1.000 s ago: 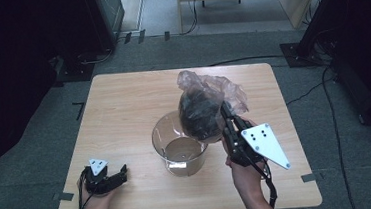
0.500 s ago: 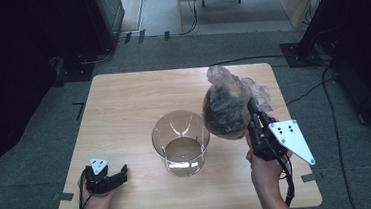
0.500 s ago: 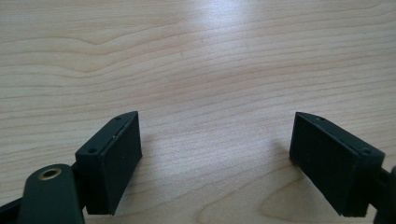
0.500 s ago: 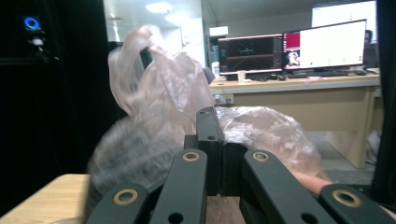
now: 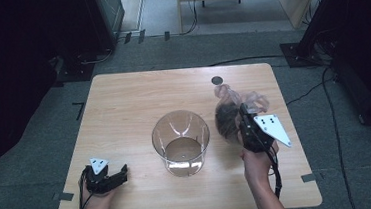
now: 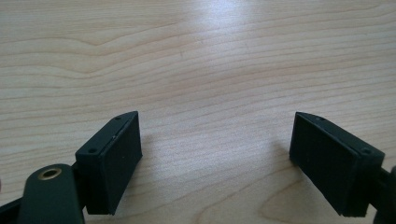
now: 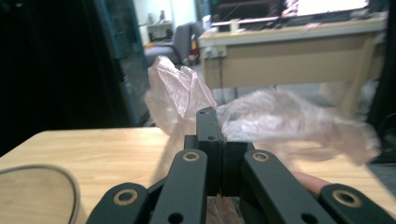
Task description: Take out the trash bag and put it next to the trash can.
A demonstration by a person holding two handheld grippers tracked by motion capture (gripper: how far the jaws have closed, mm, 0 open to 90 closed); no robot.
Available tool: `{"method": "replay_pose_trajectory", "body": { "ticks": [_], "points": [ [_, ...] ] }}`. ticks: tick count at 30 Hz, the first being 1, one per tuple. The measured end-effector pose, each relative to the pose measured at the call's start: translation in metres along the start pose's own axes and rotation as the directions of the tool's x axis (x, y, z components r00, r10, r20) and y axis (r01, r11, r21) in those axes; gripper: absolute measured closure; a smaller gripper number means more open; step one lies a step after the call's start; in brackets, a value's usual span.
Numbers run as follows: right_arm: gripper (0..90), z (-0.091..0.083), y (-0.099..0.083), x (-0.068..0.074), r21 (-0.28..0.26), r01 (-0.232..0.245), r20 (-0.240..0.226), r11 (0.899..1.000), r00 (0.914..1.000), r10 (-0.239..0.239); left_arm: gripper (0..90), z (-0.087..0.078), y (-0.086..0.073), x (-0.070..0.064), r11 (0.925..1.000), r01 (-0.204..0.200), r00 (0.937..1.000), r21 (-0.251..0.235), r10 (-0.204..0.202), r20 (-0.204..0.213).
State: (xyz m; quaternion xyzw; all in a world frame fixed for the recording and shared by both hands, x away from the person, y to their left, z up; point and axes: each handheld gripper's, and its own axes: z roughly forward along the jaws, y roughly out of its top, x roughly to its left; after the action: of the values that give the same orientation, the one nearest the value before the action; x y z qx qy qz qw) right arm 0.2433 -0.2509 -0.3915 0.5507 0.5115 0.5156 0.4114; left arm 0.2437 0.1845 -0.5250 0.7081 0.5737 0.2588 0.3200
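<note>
A clear round plastic container (image 5: pixel 181 142) is standing at the middle of the wooden table (image 5: pixel 123 109), its brownish bottom showing through the glossy wall. At its three o'clock, just beside it, the right gripper (image 5: pixel 244 116) is holding a crinkled, translucent plastic bag (image 5: pixel 230 112) with a dark bulk inside, jaws pinched tight on the film. A small dark disc (image 5: pixel 216 80) is lying at the bag's twelve o'clock. At the container's seven o'clock, the left gripper (image 5: pixel 121 170) is resting with jaws spread wide over bare pale woodgrain, gripping nothing. Grey carpet and trailing cables are surrounding the table.
</note>
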Motion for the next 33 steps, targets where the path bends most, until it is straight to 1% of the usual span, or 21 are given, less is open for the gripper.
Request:
{"method": "replay_pose_trajectory", "body": {
  "ticks": [2,5,6,7,8,12,13,14,15,16,17,18,20,21,22,23,26,27,29,30,33],
  "points": [
    [90.0,0.005,-0.002,0.003,0.005,0.020,-0.028,1.000,0.9994,-0.020,16.1,0.000,0.000,0.000,1.0000,0.001,1.0000,0.001,-0.001,0.000],
    [90.0,0.009,-0.007,0.006,0.005,0.025,-0.085,1.000,0.9960,-0.025,16.1,0.000,0.000,0.000,1.0000,0.001,1.0000,0.000,-0.001,0.000],
    [90.0,0.011,-0.010,0.006,0.016,0.022,-0.111,1.000,0.9936,-0.020,16.1,0.000,0.000,0.000,1.0000,0.001,1.0000,-0.001,-0.001,-0.001],
    [90.0,0.012,-0.013,0.005,0.025,0.021,-0.125,0.999,0.9920,-0.017,16.1,0.000,0.000,0.000,1.0000,0.001,1.0000,-0.001,-0.001,-0.001],
    [89.6,0.015,-0.018,0.005,0.049,0.016,-0.141,0.999,0.9899,-0.009,16.1,0.000,0.000,0.000,1.0000,0.001,1.0000,0.000,-0.001,-0.001],
    [79.7,0.017,-0.034,-0.001,0.103,0.022,-0.175,0.994,0.9845,-0.004,16.1,0.000,0.000,0.000,1.0000,-0.001,1.0000,0.001,0.001,0.000],
    [79.7,0.017,-0.034,-0.001,0.103,0.022,-0.175,0.994,0.9845,-0.004,16.1,0.000,0.000,0.000,1.0000,-0.001,1.0000,0.001,0.001,0.000],
    [76.1,0.016,-0.038,-0.003,0.112,0.023,-0.181,0.993,0.9835,-0.002,16.1,0.000,0.000,0.000,1.0000,-0.001,1.0000,0.000,0.001,-0.001],
    [67.5,0.014,-0.043,-0.006,0.134,0.011,-0.212,0.991,0.9771,0.018,16.1,0.000,0.000,0.000,1.0000,0.000,1.0000,0.000,0.000,-0.001],
    [67.5,0.014,-0.043,-0.006,0.134,0.011,-0.212,0.991,0.9771,0.018,16.1,0.000,0.000,0.000,1.0000,-0.001,1.0000,0.000,0.001,-0.001],
    [62.7,0.012,-0.046,-0.008,0.145,0.011,-0.223,0.989,0.9746,0.022,16.1,0.000,0.000,0.000,1.0000,0.000,1.0000,0.000,0.000,-0.001],
    [51.5,0.009,-0.050,-0.009,0.169,0.021,-0.237,0.985,0.9713,0.020,16.1,0.000,0.000,0.000,1.0000,-0.001,1.0000,0.000,0.001,-0.001],
    [41.4,0.006,-0.053,-0.010,0.202,0.025,-0.236,0.979,0.9716,0.024,16.1,0.000,0.000,0.000,1.0000,-0.001,1.0000,0.001,0.001,-0.002],
    [41.4,0.006,-0.053,-0.010,0.202,0.025,-0.236,0.979,0.9716,0.024,16.1,0.000,0.000,0.000,1.0000,-0.001,1.0000,0.001,0.001,-0.002],
    [35.2,0.005,-0.054,-0.011,0.222,0.028,-0.239,0.975,0.9706,0.027,16.1,0.000,0.000,0.000,1.0000,0.001,1.0000,0.001,-0.001,-0.002],
    [26.6,0.003,-0.056,-0.012,0.247,0.040,-0.251,0.968,0.9676,0.025,16.1,0.000,0.000,0.000,1.0000,0.000,1.0000,0.000,0.000,-0.002],
    [16.1,-0.002,-0.060,-0.013,0.286,0.053,-0.271,0.957,0.9622,0.027,16.1,-0.001,-0.001,0.000,1.0000,0.000,1.0000,0.001,0.000,-0.002],
    [16.1,-0.002,-0.060,-0.013,0.286,0.053,-0.271,0.957,0.9622,0.027,16.1,-0.001,-0.001,0.000,1.0000,0.000,1.0000,0.001,0.000,-0.002],
    [15.1,-0.003,-0.063,-0.013,0.306,0.069,-0.262,0.950,0.9648,0.014,16.1,-0.001,-0.001,0.000,1.0000,0.000,1.0000,0.001,0.000,-0.001],
    [13.8,-0.005,-0.065,-0.014,0.312,0.087,-0.268,0.946,0.9635,-0.001,16.1,-0.001,-0.001,0.000,1.0000,0.000,1.0000,0.001,0.000,-0.001],
    [11.0,-0.008,-0.068,-0.015,0.319,0.104,-0.276,0.942,0.9612,-0.013,16.1,-0.001,-0.001,0.000,1.0000,0.000,1.0000,0.001,0.000,-0.001]
  ]
}}
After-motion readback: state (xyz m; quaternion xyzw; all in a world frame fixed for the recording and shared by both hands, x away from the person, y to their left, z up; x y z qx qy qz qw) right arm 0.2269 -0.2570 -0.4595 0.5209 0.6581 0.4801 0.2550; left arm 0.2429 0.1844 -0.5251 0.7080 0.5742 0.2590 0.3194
